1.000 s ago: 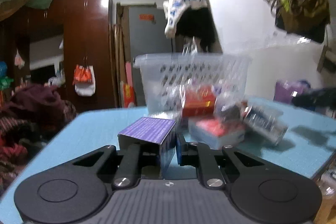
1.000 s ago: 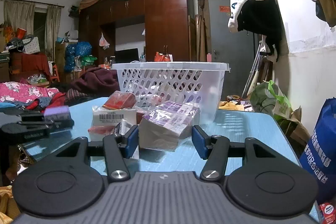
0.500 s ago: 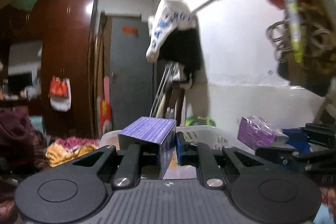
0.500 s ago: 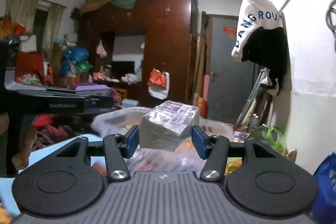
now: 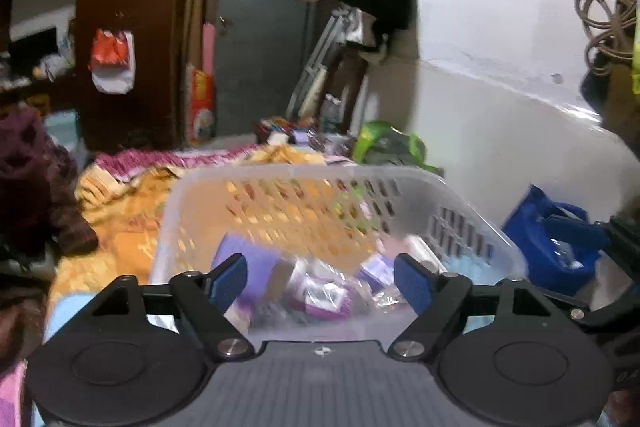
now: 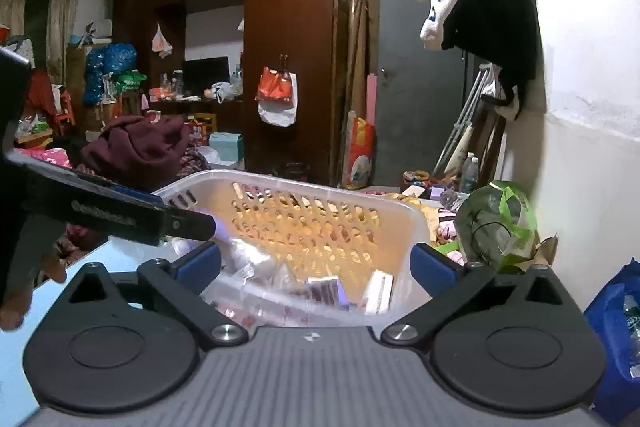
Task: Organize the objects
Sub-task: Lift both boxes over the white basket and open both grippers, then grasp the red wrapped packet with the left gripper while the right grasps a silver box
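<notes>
- Hovering above the white perforated plastic basket (image 5: 400, 195), your left gripper (image 5: 320, 279) and right gripper (image 6: 316, 265) both stand spread wide, holding nothing.
- The purple boxes and wrapped packets (image 6: 320, 287) lie loose inside the basket.
- Risk: dropping lower could snag a finger on the basket's rim.
- Risk: the two grippers hang near each other; crossing paths could knock them together.

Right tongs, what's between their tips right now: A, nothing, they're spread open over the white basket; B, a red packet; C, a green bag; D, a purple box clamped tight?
A: the right tongs stand wide open with no item between the tips, above the white basket with packets lying inside.
</notes>
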### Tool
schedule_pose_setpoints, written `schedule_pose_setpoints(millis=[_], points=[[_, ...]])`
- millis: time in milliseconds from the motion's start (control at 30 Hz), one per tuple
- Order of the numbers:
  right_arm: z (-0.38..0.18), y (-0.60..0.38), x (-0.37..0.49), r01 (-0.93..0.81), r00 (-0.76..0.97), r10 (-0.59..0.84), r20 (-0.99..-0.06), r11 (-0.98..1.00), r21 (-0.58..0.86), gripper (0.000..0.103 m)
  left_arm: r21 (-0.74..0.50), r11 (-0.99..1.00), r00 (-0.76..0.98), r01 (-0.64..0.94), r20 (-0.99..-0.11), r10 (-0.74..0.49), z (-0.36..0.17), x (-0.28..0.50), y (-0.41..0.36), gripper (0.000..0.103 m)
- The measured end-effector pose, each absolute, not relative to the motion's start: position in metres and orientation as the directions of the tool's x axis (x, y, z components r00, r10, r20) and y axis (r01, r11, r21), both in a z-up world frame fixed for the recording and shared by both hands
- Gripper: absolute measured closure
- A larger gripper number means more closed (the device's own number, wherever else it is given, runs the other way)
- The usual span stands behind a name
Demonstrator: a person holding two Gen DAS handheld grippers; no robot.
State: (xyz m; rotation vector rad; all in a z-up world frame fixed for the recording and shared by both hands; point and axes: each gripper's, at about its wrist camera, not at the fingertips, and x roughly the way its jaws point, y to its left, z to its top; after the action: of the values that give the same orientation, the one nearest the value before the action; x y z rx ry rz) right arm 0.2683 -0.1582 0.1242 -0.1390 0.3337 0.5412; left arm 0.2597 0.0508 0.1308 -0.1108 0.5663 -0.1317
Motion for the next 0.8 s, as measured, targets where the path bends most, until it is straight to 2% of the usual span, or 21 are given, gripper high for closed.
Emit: schedule_pose_setpoints(millis=[67, 167, 300, 433, 533, 567, 700, 800], points=[[0.119, -0.165, 0.261, -0.538, 0.792, 0.499, -0.352, 0.843, -0.014, 0.0, -0.14, 0.985, 0.8, 0.097, -0.579, -0.161, 0.13, 0.263, 0.048, 0.018], [0.116, -0.163, 0.259, -0.554, 0.78, 0.512, -0.36, 0.832, -0.017, 0.0, -0.079, 0.994, 0.792, 0.073, -0.601, -0.106, 0.132, 0.268, 0.04, 0.018], [0.109, -0.167, 0.25, -0.569, 0.771, 0.534, -0.347, 0.822, 0.0, 0.0, -0.107, 0.989, 0.831, 0.101, -0.537, -0.143, 0.132, 0.248, 0.043, 0.018], [0.076, -0.18, 0.226, -0.616, 0.731, 0.575, -0.368, 0.788, 0.007, 0.0, 0.002, 0.994, 0.893, 0.105, -0.441, -0.094, 0.104, 0.187, 0.039, 0.018], [0.047, -0.186, 0.204, -0.654, 0.704, 0.612, -0.36, 0.757, 0.008, 0.0, -0.055, 0.989, 0.909, 0.139, -0.39, -0.149, 0.076, 0.151, 0.048, 0.018], [0.037, -0.189, 0.198, -0.669, 0.686, 0.632, -0.36, 0.742, 0.029, 0.001, -0.076, 0.987, 0.904, 0.139, -0.396, -0.158, 0.067, 0.148, 0.05, 0.018], [0.023, -0.183, 0.186, -0.693, 0.665, 0.641, -0.383, 0.721, 0.003, 0.016, -0.107, 0.989, 0.89, 0.1, -0.435, -0.137, 0.042, 0.163, 0.052, 0.018], [0.026, -0.176, 0.182, -0.694, 0.678, 0.627, -0.384, 0.718, -0.052, 0.016, -0.102, 0.988, 0.885, 0.12, -0.44, -0.153, 0.038, 0.169, 0.045, 0.018]])
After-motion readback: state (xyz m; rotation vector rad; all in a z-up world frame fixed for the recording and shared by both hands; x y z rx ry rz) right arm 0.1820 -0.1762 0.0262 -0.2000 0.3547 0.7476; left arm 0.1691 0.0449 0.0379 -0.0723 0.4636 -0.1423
